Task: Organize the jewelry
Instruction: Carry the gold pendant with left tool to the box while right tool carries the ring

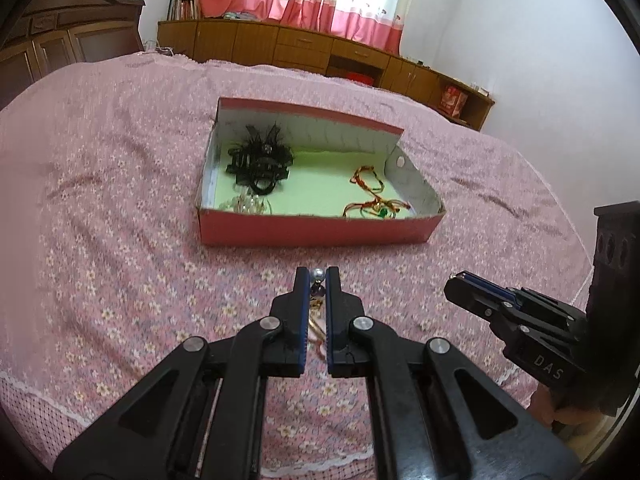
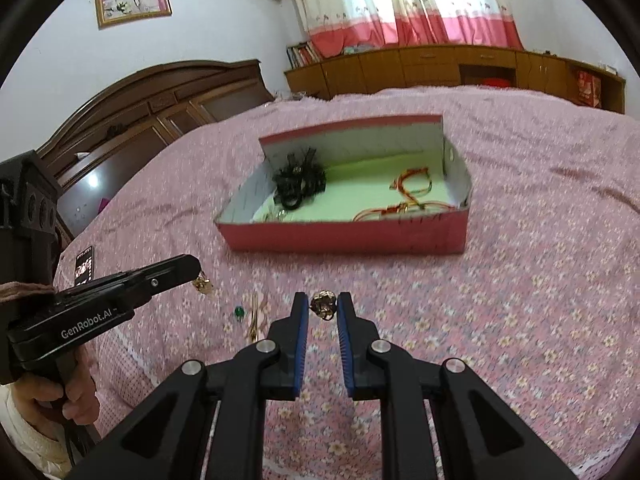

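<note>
A red box (image 1: 320,232) with a pale green floor sits on the pink bed, also in the right wrist view (image 2: 348,236). It holds a black hair accessory (image 1: 260,160), clear beads (image 1: 248,204) and red-gold cord bracelets (image 1: 372,196). My left gripper (image 1: 317,276) is shut on a beaded necklace (image 1: 318,274) with a silver bead at the tips, above the bed in front of the box. My right gripper (image 2: 323,304) is shut on a gold-brown ornament (image 2: 323,305), also short of the box. A green bead and gold chain (image 2: 250,316) lie on the bedspread.
The pink floral bedspread (image 1: 120,240) spreads all around the box. A dark wooden headboard (image 2: 160,96) stands at the left, with a low wooden cabinet (image 1: 320,52) and curtains behind. A phone (image 2: 85,266) lies near the bed's left edge.
</note>
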`<state>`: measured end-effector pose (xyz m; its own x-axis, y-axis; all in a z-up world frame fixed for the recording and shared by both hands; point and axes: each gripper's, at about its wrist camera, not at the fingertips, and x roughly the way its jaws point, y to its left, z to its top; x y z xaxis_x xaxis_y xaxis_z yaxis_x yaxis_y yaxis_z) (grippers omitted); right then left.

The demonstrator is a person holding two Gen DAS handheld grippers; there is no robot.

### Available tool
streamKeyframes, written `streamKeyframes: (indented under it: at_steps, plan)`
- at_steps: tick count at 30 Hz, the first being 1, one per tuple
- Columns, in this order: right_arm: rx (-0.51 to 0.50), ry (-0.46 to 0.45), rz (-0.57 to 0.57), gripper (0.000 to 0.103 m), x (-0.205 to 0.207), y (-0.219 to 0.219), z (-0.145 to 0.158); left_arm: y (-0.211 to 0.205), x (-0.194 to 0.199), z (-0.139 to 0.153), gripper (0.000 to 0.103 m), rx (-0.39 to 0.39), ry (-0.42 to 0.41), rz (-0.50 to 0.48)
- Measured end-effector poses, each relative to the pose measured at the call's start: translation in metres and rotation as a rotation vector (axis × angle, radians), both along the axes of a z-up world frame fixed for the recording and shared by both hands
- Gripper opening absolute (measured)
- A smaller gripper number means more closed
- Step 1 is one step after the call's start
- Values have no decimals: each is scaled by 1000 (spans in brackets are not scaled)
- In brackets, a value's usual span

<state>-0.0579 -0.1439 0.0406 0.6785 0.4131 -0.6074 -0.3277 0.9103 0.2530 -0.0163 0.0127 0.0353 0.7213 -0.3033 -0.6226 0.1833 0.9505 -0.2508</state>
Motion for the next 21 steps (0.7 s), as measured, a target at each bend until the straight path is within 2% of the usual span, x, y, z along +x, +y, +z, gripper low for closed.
streamKeyframes:
  at_steps: [21]
  plan:
    - [0,-134,-52,16,24,1,27,-6,26,27,0,5,-149,24]
